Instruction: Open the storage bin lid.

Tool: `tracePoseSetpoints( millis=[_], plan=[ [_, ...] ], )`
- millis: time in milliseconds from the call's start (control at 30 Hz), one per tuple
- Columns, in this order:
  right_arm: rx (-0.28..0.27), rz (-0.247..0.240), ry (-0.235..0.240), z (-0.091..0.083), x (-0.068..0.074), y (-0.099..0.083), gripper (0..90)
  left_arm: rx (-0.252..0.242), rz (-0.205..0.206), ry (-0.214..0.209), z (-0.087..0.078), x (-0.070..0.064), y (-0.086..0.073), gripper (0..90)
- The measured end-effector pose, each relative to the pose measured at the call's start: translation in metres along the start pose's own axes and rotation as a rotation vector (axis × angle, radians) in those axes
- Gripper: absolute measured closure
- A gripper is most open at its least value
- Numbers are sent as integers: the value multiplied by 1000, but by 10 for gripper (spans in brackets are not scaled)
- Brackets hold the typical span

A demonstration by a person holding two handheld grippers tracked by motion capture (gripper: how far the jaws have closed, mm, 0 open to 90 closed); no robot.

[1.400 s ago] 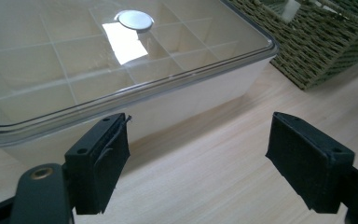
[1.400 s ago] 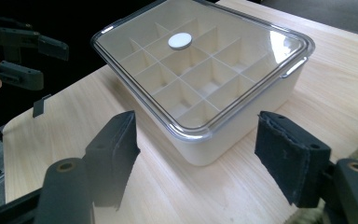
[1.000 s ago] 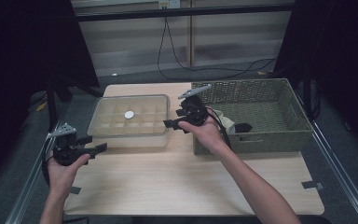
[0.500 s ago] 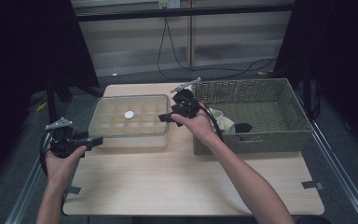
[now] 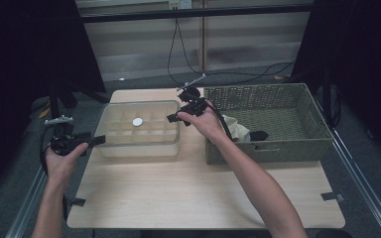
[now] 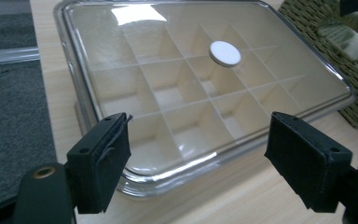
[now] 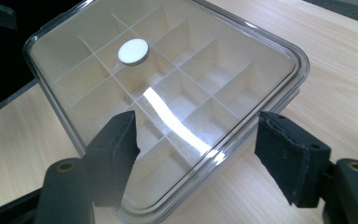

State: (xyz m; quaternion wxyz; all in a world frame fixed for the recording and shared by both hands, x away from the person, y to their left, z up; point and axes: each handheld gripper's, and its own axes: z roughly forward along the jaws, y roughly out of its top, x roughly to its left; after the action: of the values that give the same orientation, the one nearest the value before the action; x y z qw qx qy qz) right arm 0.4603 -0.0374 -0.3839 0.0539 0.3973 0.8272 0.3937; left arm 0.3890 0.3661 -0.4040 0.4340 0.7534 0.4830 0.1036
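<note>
High view first: we see the left hand (image 5: 62,157) at the left of the frame, holding the left tool (image 5: 82,142) level just off the left end of the clear divided box (image 5: 140,130) on the desk (image 5: 188,198). Right of centre, the right forearm reaches up to hold the right tool (image 5: 178,117) above the box's right end, beside the wicker basket (image 5: 287,144).

Left gripper view: we find the jaws spread wide, the box between and beyond them.

Right gripper view: jaws likewise released, over the box's near corner.
</note>
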Motion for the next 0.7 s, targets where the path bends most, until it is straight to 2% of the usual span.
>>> tracePoseSetpoints(
  millis=[67,333,500,667,700],
  plan=[
    [12,7,-6,4,-2,3,292,2,-20,6,3,7,5,217],
    [60,41,-45,16,-15,13,293,44,-51,24,13,27,14,220],
    [83,71,-59,25,-21,18,291,79,-46,30,21,33,17,216],
    [104,82,-65,34,-21,21,290,67,-47,27,24,36,18,216],
    [120,72,-98,39,-21,22,290,73,-49,31,26,39,18,216]
  ],
)
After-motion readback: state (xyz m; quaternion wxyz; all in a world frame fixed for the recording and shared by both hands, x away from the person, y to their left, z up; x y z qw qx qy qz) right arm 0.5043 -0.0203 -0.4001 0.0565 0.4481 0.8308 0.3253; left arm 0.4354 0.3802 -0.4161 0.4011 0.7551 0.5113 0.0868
